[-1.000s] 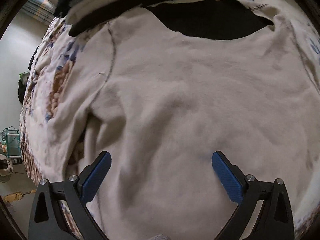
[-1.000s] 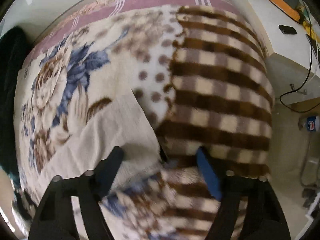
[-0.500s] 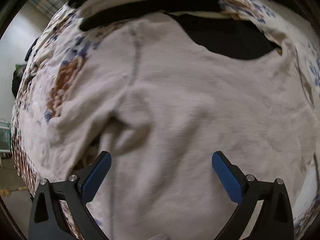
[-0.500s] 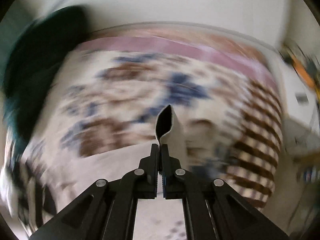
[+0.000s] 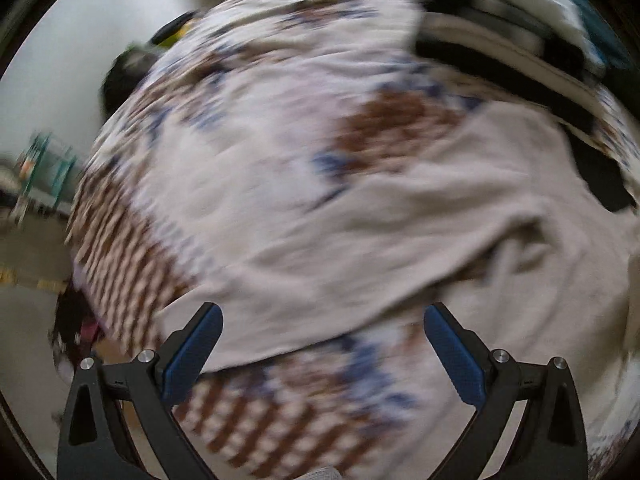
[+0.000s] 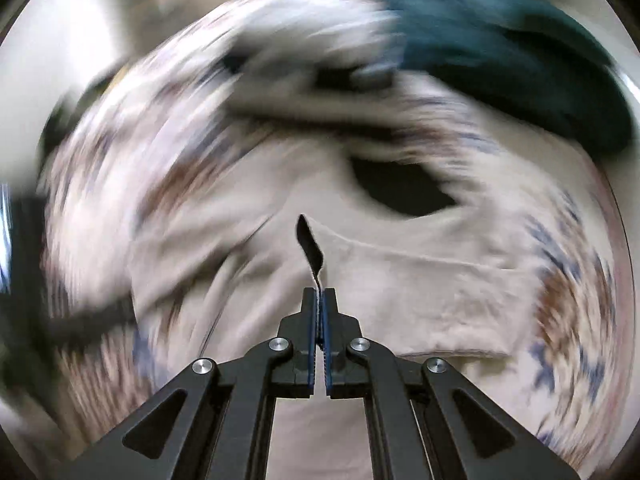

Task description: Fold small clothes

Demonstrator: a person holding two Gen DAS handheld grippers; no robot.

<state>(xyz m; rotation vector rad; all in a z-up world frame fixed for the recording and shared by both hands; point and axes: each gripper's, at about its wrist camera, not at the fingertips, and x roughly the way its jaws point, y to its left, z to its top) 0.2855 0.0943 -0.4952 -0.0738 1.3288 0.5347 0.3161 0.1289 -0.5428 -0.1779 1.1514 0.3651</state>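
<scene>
Swung since a second ago: right gripper (image 6: 319, 300), then wide over the sleeve end on the blanket, now clenched on that sleeve (image 6: 310, 246) and carried in over the top (image 6: 420, 292). Left gripper (image 5: 320, 344) shifted off the chest toward the other sleeve (image 5: 320, 264), fingers (image 5: 192, 350) spread and grasping nothing. Cream top spread flat on the flowered blanket (image 5: 248, 128) of the bed, dark neck opening (image 6: 400, 196) ahead of the right fingers, striped pile (image 5: 512, 40) and teal garment (image 6: 500, 48) beyond it. Pinched sleeve end upright between the right fingers, body of the top straight below and ahead. Free sleeve stretched crosswise just ahead of the left fingers, long axis left to right, cuff toward the left. Left nearer that sleeve; probably next to close on it and bring it inward. Much blur in both views.
</scene>
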